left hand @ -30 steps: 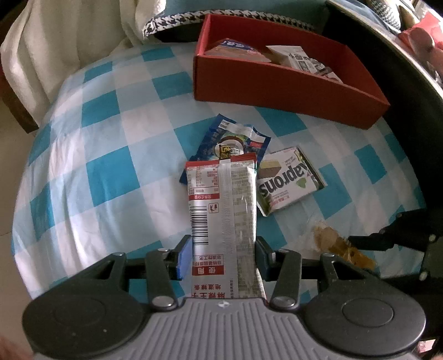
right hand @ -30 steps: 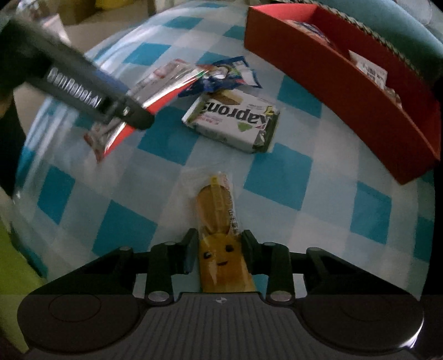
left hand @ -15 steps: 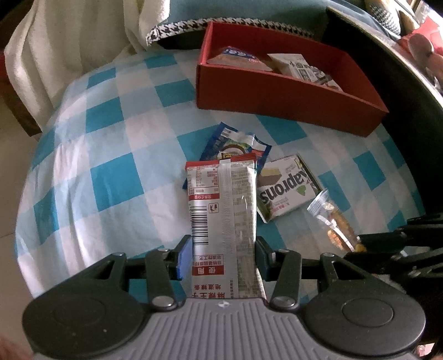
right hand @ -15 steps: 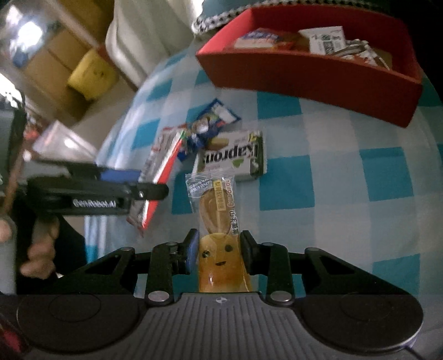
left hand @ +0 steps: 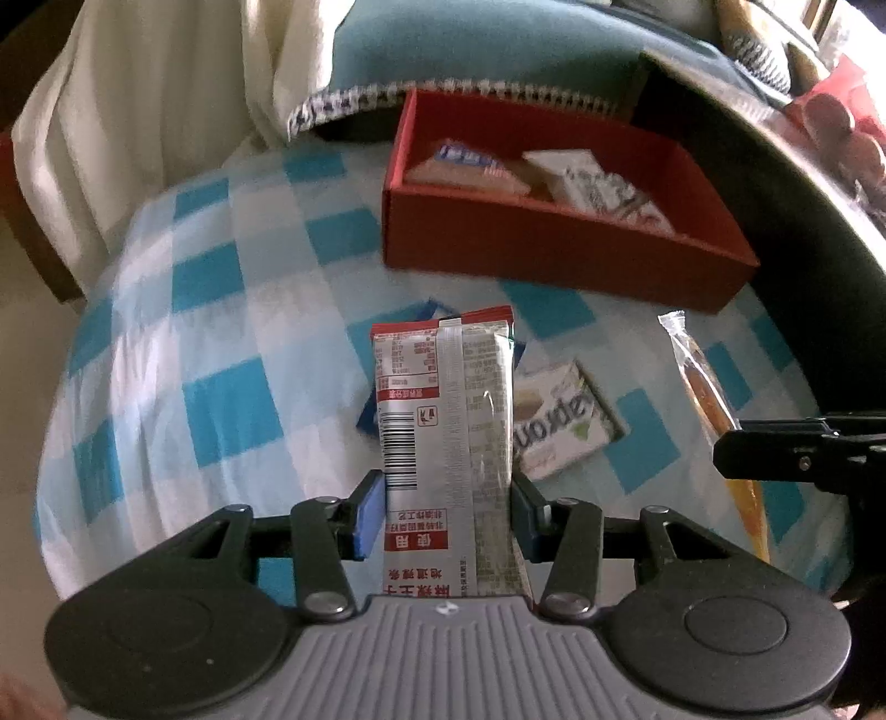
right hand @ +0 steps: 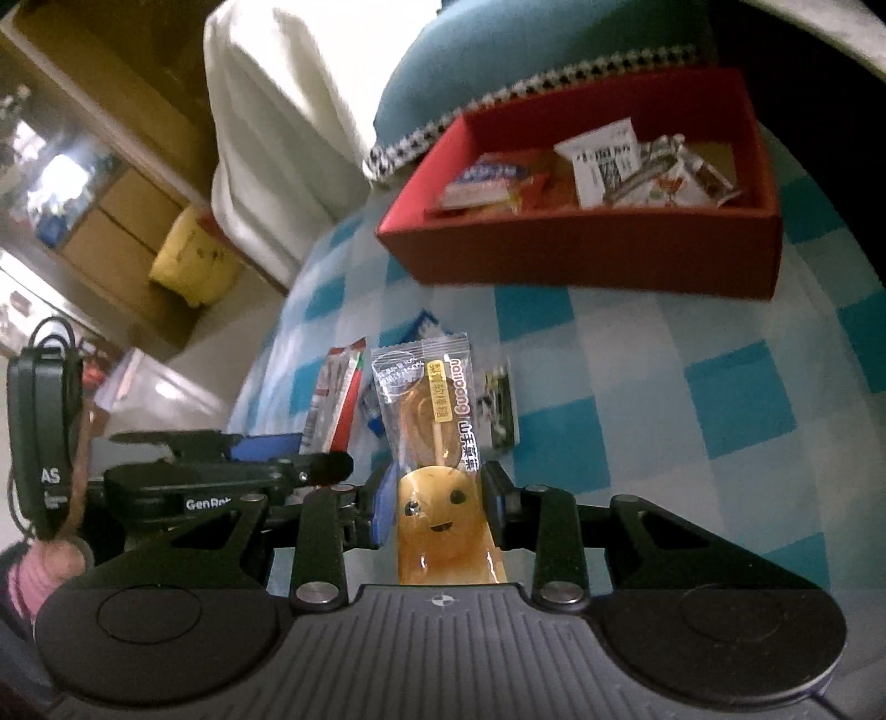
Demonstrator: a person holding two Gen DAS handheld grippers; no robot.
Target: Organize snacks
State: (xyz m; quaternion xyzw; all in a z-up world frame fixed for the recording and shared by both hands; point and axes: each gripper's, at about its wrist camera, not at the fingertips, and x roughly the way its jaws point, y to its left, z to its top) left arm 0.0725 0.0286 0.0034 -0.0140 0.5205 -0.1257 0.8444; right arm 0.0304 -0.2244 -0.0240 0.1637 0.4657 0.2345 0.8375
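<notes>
My left gripper (left hand: 446, 512) is shut on a silver and red snack packet (left hand: 443, 421), held above the checked cloth. My right gripper (right hand: 437, 507) is shut on a clear orange candy packet with a smiling face (right hand: 434, 437); it also shows in the left wrist view (left hand: 700, 382). The red box (left hand: 554, 243) with several snacks inside stands beyond both grippers, and shows in the right wrist view (right hand: 581, 249). A green and white wafer pack (left hand: 559, 426) and a blue wrapper (left hand: 368, 412) lie on the cloth below, partly hidden by the held packets.
The blue and white checked tablecloth (left hand: 221, 354) covers a round table. A white cloth (left hand: 144, 111) and a teal cushion (left hand: 470, 50) lie behind the box. A dark curved edge (left hand: 803, 232) runs along the right. A cabinet and a yellow bag (right hand: 188, 260) stand off to the left.
Both grippers have risen with their packets and moved toward the red box. The candy packet has come up off the cloth. The box looks nearer and more open to view.
</notes>
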